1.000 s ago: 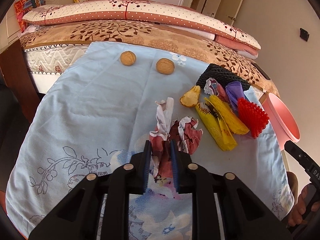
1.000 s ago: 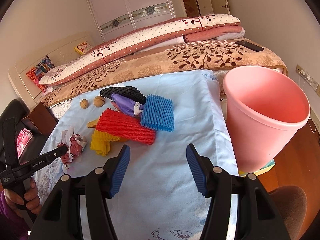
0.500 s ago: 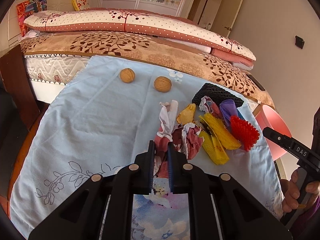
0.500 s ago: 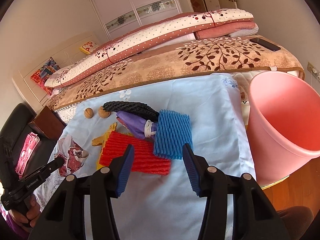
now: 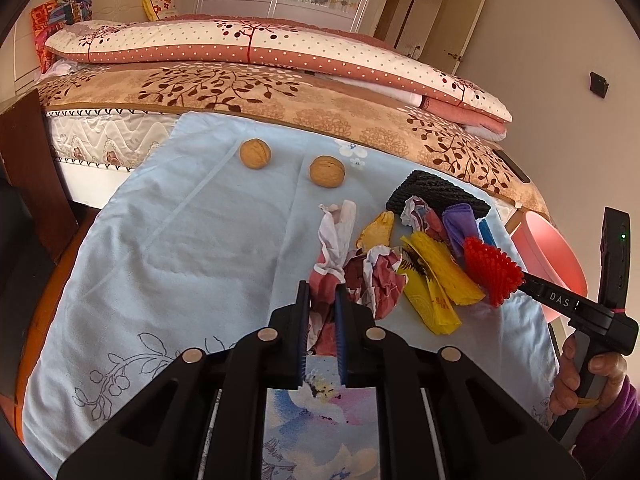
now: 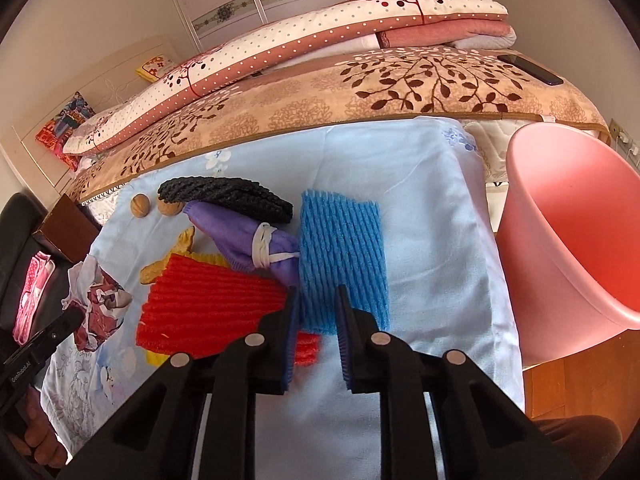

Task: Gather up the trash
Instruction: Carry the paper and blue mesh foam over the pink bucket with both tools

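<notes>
Right gripper (image 6: 316, 320): within the last second its jaws have been closing, and they are now clenched on the near edge of the blue ribbed foam fruit net (image 6: 342, 256); a second ago they stood wide apart over bare cloth, short of the net.
Blue net, place: flat on the pale blue flowered cloth (image 6: 432, 208) that covers the bench, at 12 o'clock from the right jaws; its left edge is just beside the purple cloth bundle tied with a white band (image 6: 244, 236).
Left gripper (image 5: 322, 320): its jaws are clamped on the crumpled maroon-and-white paper wrapper (image 5: 340, 268); that grip is little changed over the second.
Wrapper, place: on the cloth at 12 o'clock from the left jaws, with the yellow plastic bag (image 5: 434, 300) at 3 o'clock from it.
Red ribbed foam net (image 6: 208, 308): lying at 9 o'clock from the right jaws, untouched; one corner is covered by them.
Other litter: the black foam net (image 6: 228, 196) and the dried yellow peel (image 5: 378, 232) are left lying farther back.
Two walnuts (image 5: 290, 160): near the far edge of the cloth, well apart from both grippers.
Pink plastic bin (image 6: 568, 232): standing off the bench at 2 o'clock from the right jaws, with nothing seen inside.
Meaning for the task: both pieces are judged secured; lifting and carrying to the bin are judged to be next.
</notes>
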Motion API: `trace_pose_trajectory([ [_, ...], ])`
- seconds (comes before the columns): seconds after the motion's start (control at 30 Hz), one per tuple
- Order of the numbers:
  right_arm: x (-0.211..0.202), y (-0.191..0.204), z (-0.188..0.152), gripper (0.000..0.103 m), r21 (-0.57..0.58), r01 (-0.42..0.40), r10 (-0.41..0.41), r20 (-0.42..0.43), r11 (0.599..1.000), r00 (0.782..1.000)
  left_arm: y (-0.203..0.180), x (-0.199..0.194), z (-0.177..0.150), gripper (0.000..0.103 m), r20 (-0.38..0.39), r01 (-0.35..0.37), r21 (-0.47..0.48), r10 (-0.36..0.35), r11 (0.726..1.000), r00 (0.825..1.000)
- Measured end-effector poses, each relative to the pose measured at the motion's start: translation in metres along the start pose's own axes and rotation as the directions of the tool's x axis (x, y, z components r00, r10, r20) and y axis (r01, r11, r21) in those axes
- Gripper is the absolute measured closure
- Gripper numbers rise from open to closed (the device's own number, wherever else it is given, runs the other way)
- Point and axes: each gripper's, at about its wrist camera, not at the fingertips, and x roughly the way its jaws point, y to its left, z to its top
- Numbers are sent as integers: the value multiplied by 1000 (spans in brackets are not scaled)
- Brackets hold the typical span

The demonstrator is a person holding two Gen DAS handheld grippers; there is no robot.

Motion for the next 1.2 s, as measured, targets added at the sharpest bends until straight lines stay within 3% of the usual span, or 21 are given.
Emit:
trace_pose_trajectory([
  [0.07,-1,-4,-2,97,9,7,-7,-5,1000,1000,-1,-1,0,92,2,2,2,-2,1000,1000],
  [0.57,-64,-18,-16,97,52,-77,71,106,996,992,-32,-27,7,92,66,40,46,-43,998,997],
  [0.9,-104,-30,-21,97,74,-96,81,193,993,978,-78,-46,20,92,127,106,109,-120,988,985],
  [1.2,-130,-52,-20,97,108,-78,48,260,991,964,-129,-41,26,92,114,178,178,-200,968,973],
])
